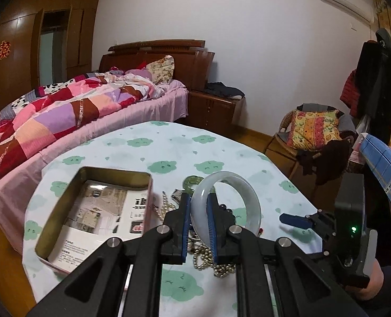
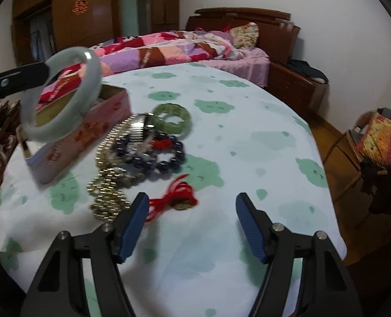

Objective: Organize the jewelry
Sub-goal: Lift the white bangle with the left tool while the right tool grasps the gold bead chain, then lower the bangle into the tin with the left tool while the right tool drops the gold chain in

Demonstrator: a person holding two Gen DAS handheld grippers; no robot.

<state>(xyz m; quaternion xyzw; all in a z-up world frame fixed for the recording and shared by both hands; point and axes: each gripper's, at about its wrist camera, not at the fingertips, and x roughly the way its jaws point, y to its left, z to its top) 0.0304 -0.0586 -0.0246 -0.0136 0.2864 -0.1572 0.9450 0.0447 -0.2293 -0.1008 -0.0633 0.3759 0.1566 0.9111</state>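
My left gripper (image 1: pixel 198 206) is shut on a pale jade bangle (image 1: pixel 248 192) and holds it above the table, to the right of an open pink tin box (image 1: pixel 63 206). The bangle (image 2: pixel 87 89) hangs in front of the tin (image 2: pixel 89 129) in the right wrist view. A heap of jewelry lies on the cloth: a green bracelet (image 2: pixel 173 119), a dark bead bracelet (image 2: pixel 169 155), a gold bead chain (image 2: pixel 108 185), a metal watch band (image 2: pixel 139 125) and a red cord charm (image 2: pixel 179 198). My right gripper (image 2: pixel 192 208) is open and empty, just right of the red cord.
The round table (image 2: pixel 248 145) has a cloud-print cloth. A bed (image 1: pixel 63 111) stands behind it, a nightstand (image 1: pixel 216 105) beside it, and a chair with a cushion (image 1: pixel 314 132) to the right. A printed leaflet (image 1: pixel 102 219) lies inside the tin.
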